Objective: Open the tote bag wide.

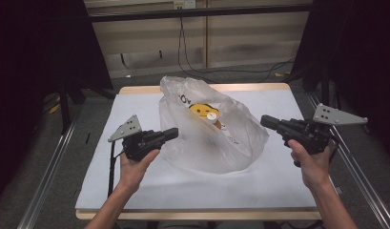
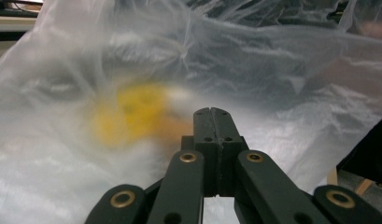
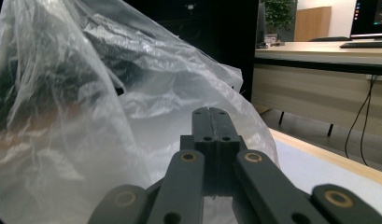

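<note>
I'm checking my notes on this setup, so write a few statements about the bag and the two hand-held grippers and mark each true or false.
1. The plastic bag is clear and crumpled. True.
2. The left hand-held gripper has its jaws wide open. False: in the left gripper view the jaws are pressed together.
3. Something yellow lies inside the bag. True.
4. The right hand-held gripper has its jaws closed. True, with nothing visible between them.
5. The bag hangs in the air above the table. False: it rests on the white tabletop.
6. Both hand-held grippers are on the same side of the bag. False: one is on each side.
</note>
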A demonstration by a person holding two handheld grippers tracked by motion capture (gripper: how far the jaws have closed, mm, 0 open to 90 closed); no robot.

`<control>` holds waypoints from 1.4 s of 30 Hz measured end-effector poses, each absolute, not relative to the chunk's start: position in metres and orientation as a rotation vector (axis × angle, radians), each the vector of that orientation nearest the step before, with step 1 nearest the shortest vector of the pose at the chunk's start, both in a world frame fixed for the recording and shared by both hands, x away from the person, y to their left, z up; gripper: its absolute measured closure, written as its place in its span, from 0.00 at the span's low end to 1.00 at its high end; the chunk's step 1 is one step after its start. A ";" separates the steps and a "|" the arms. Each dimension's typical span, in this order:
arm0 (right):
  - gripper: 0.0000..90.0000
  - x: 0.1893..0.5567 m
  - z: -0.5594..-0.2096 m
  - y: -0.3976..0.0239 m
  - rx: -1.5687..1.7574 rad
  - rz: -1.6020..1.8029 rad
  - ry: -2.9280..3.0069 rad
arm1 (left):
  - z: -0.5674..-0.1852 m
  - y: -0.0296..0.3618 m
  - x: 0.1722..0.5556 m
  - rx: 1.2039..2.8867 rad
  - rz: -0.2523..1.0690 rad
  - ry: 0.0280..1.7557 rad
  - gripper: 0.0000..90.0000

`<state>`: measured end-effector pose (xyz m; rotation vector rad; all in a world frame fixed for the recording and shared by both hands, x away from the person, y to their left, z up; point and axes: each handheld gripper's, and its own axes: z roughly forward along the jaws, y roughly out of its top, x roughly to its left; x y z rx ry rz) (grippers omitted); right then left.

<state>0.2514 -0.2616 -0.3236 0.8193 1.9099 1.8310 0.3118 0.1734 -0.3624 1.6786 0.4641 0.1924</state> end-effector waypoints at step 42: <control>1.00 0.323 -0.379 -0.208 0.882 1.776 2.143 | -0.399 0.103 0.393 1.849 0.098 0.524 1.00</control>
